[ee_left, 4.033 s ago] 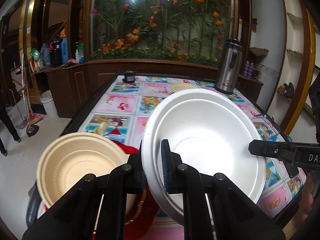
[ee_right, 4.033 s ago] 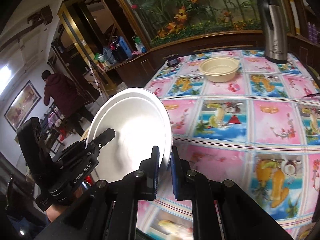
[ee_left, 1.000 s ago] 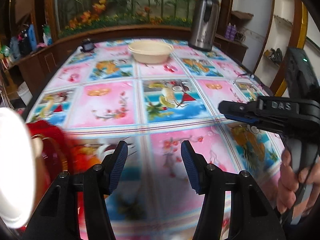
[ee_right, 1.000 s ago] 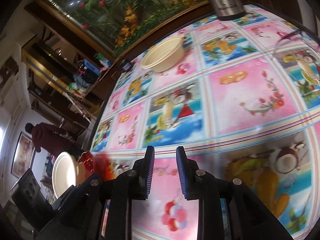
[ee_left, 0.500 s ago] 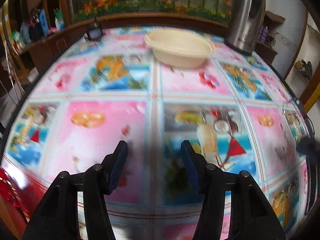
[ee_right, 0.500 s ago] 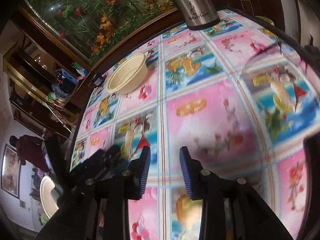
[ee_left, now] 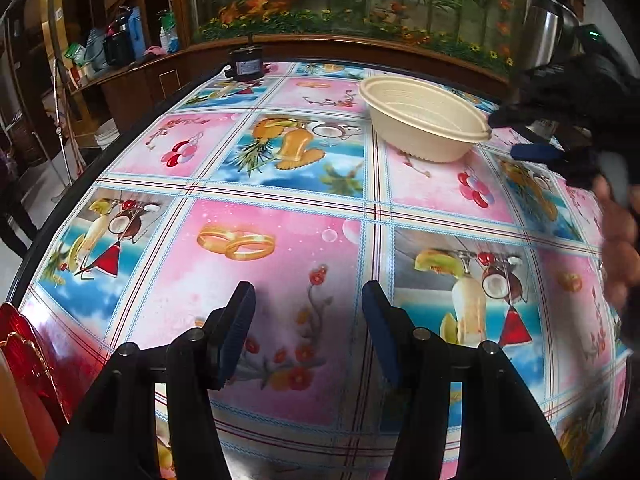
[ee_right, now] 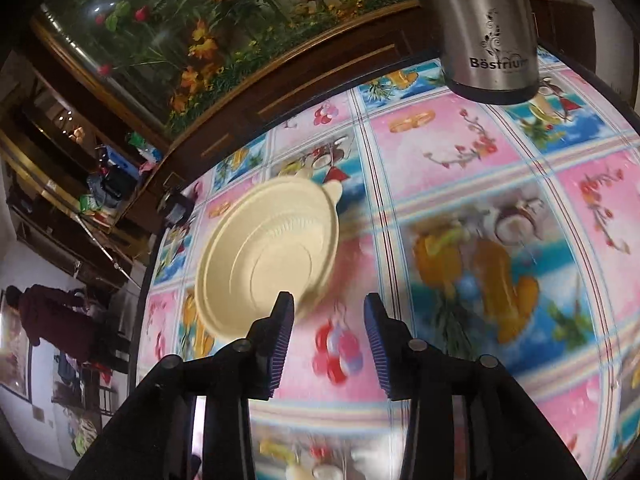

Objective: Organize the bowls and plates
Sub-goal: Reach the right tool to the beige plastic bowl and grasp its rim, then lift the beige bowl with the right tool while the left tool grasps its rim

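**Cream bowl on the tabletop, both pairs of fingers spread and empty**

The cream bowl [ee_right: 268, 256] sits upright on the tabletop [ee_right: 460, 152], on the flowered and fruit-printed cloth. Seen from my right gripper [ee_right: 326, 340], the bowl lies ahead and to the left: its near rim runs behind the tip of my left-hand finger pad [ee_right: 280, 332], and most of the bowl spreads away to the left of it. The gap between those two fingers shows only cloth, so the bowl is not between them, and whether the pad touches the rim I cannot tell, since the picture is smeared there. These fingers are spread wide and hold nothing.

From my left gripper [ee_left: 308, 328], the same bowl [ee_left: 424, 124] stands well ahead and to the right, far from the fingers. These fingers too are parted wide with nothing in them, above a pink panel of the tabletop [ee_left: 280, 248].

Just right of the bowl in the left view, my other gripper [ee_left: 560, 120] reaches in, dark and blurred, with its hand [ee_left: 620, 240] below it. Beyond the bowl stands a steel kettle [ee_right: 480, 24], on the far edge of the tabletop. A small dark object [ee_left: 245, 65] sits at the far left edge, well apart from the bowl. Nearest me, at the left edge, something red [ee_left: 28, 352] shows.
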Action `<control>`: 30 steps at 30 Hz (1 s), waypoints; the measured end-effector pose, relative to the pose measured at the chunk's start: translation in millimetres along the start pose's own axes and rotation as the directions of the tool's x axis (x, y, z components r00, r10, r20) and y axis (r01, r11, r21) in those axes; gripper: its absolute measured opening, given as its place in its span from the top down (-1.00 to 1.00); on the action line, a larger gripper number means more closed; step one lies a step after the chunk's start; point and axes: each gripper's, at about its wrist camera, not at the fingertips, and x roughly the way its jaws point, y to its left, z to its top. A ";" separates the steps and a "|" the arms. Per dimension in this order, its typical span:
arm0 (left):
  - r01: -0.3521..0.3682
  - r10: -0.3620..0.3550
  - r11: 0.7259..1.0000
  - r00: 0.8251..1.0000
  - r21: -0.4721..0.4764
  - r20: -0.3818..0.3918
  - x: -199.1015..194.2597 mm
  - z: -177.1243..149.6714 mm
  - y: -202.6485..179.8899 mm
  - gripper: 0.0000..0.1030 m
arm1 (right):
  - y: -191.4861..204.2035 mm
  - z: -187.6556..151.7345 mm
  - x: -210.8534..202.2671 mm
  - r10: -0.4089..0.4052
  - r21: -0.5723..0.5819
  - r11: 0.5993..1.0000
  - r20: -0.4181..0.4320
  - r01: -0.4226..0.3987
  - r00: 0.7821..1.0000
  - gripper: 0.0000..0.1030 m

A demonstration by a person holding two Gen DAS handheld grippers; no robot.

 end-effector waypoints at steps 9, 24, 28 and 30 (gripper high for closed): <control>0.003 -0.003 1.000 1.000 -0.017 0.012 -2.6 2.3 5.0 -0.05 | 4.1 2.6 21.3 -0.033 0.022 0.999 -0.049 0.034 0.998 0.80; 0.062 -0.062 0.998 0.997 -0.009 0.045 -16.1 0.1 3.4 -0.05 | -63.9 -195.0 -153.2 0.051 0.012 0.999 -0.080 -0.051 0.995 0.39; 0.088 -0.089 0.996 0.993 0.020 0.075 -27.4 -1.1 -2.0 -0.05 | -73.5 -223.5 -194.5 0.082 -0.044 0.996 0.015 -0.082 0.996 0.34; 0.071 -0.074 0.997 0.991 0.029 0.107 -38.9 -1.7 -4.1 -0.05 | -77.9 -229.5 -206.8 0.089 -0.046 0.995 0.047 -0.087 0.995 0.33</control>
